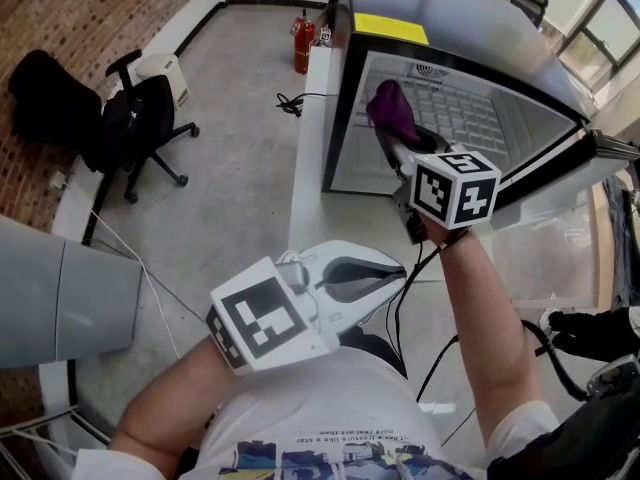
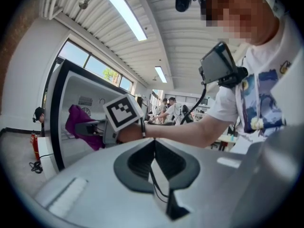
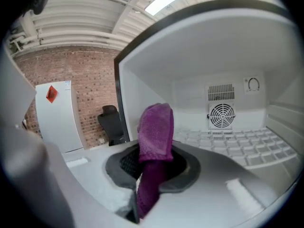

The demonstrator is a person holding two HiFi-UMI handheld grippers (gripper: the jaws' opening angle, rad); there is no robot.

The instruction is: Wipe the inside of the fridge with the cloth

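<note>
The fridge [image 1: 345, 98] stands open, its white inside and wire shelf [image 1: 450, 113] showing. My right gripper [image 1: 388, 133] is shut on a purple cloth [image 1: 386, 108] and holds it at the fridge's mouth, just inside the left wall. In the right gripper view the cloth [image 3: 156, 132] sticks up between the jaws of the right gripper [image 3: 151, 171], with the fan grille [image 3: 221, 113] on the back wall beyond. My left gripper [image 1: 396, 272] stays low near my body, shut and holding nothing. From the left gripper [image 2: 153, 146] view, the cloth [image 2: 76, 122] is seen against the fridge opening [image 2: 59, 113].
The fridge door [image 1: 580, 178] hangs open to the right. A black office chair [image 1: 140, 118] and a red fire extinguisher [image 1: 303, 43] stand on the floor to the left, with a cable [image 1: 290, 103] near the fridge. A grey cabinet [image 1: 60, 293] is at the far left.
</note>
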